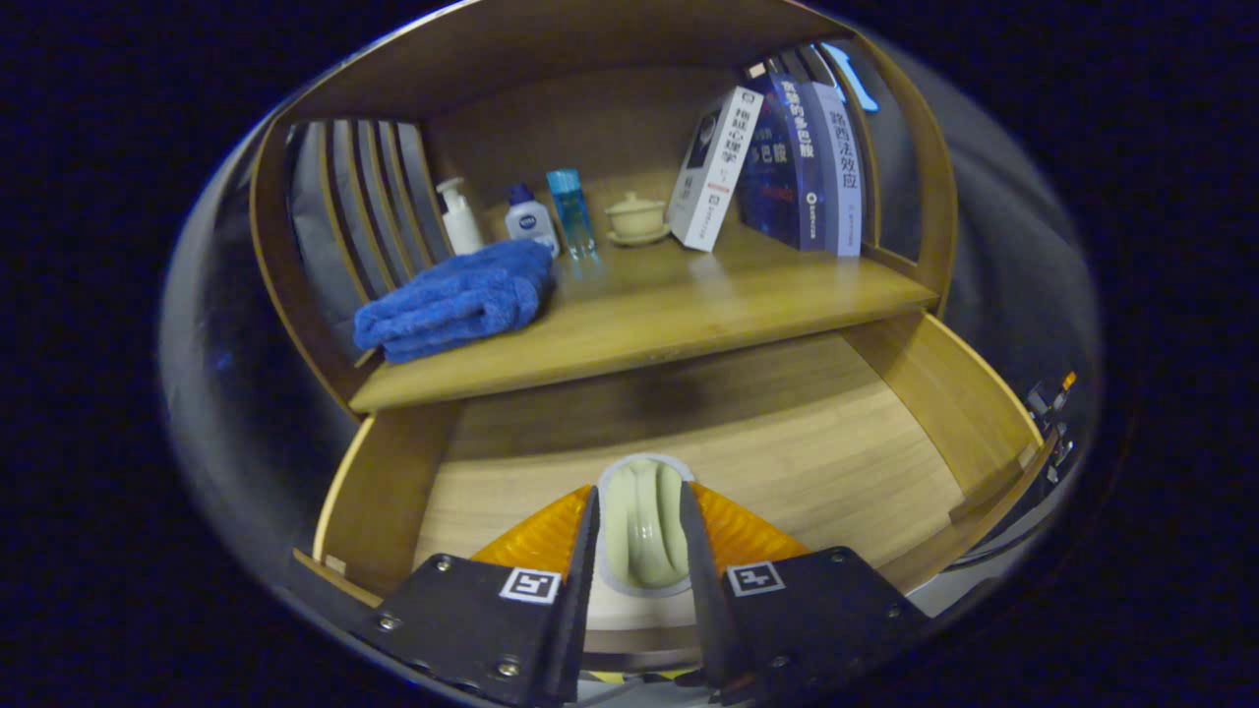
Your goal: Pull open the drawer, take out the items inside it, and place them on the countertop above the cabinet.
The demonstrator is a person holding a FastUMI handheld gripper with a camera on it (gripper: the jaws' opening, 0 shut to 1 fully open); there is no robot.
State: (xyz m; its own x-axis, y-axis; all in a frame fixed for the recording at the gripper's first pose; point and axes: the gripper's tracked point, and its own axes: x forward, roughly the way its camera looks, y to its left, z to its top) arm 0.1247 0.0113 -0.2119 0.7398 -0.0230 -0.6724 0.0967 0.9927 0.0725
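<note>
A: Risked a slip from here, judging by the hold: smooth, rounded, glazed-looking pale green piece (644,526) pinched at 2 narrow flanks, liable to squirt out ahead of the fingers or twist between them on a tilt or a quick lift.

B: Risked a knock too. Sat low inside the pulled-open drawer (915,393), with the countertop (689,315) overhanging just beyond; could have clipped that front edge if raised straight up without first drawing back.

A: And the gripper (639,536)?

B: Closed most of the way, 2 fingers spread only as wide as the pale green piece, 1 against each side. Looked gripped rather than merely straddled, though pressure could not be confirmed.

A: Lifted or resting?

B: Could not tell; sat close over the drawer floor either way.

A: Landing room beyond?

B: Bare wood straight ahead on the countertop, between the blue towel (457,300) and the leaning books (777,167).
</note>
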